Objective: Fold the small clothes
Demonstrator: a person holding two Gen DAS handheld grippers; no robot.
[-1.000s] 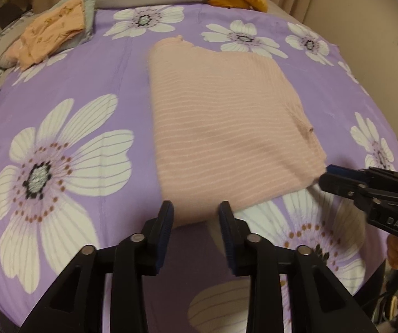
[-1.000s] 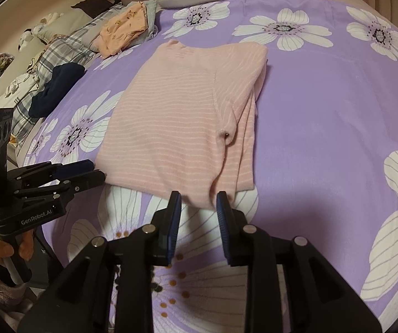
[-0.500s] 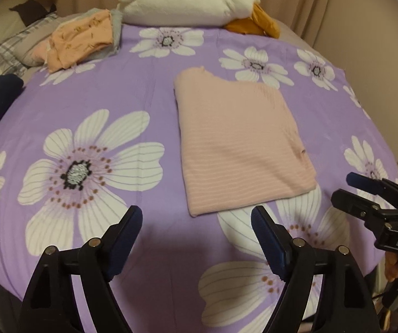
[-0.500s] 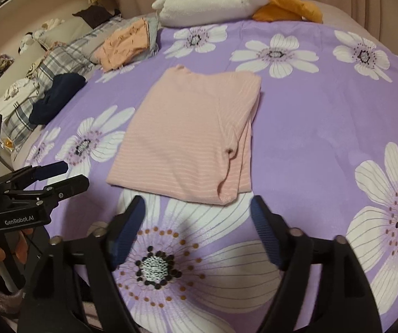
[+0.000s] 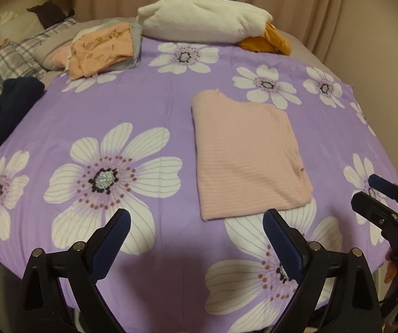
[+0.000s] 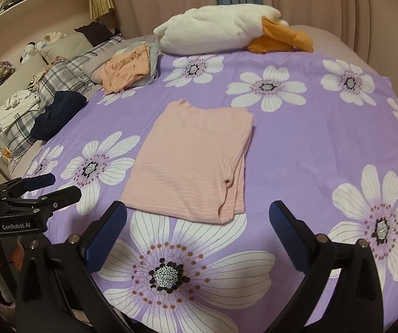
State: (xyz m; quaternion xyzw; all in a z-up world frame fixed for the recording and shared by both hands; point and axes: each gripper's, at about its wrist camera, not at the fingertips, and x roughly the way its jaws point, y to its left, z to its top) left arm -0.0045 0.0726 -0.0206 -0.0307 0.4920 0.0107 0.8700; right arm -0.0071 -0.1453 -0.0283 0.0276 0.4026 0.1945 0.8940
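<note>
A pink striped garment lies folded flat into a rectangle on the purple flowered bedspread; it also shows in the right wrist view. My left gripper is wide open and empty, held back from the garment's near edge. My right gripper is wide open and empty, also back from the near edge. Each gripper appears in the other's view, the right one at the right and the left one at the left.
A folded orange garment on grey cloth sits at the back left. A white plush with orange parts lies at the head of the bed. A dark navy garment and plaid bedding lie at the left. Curtains hang behind.
Both grippers were nearly shut at the garment's near edge; they have opened wide and pulled back and up. The garment lies flat, released.
</note>
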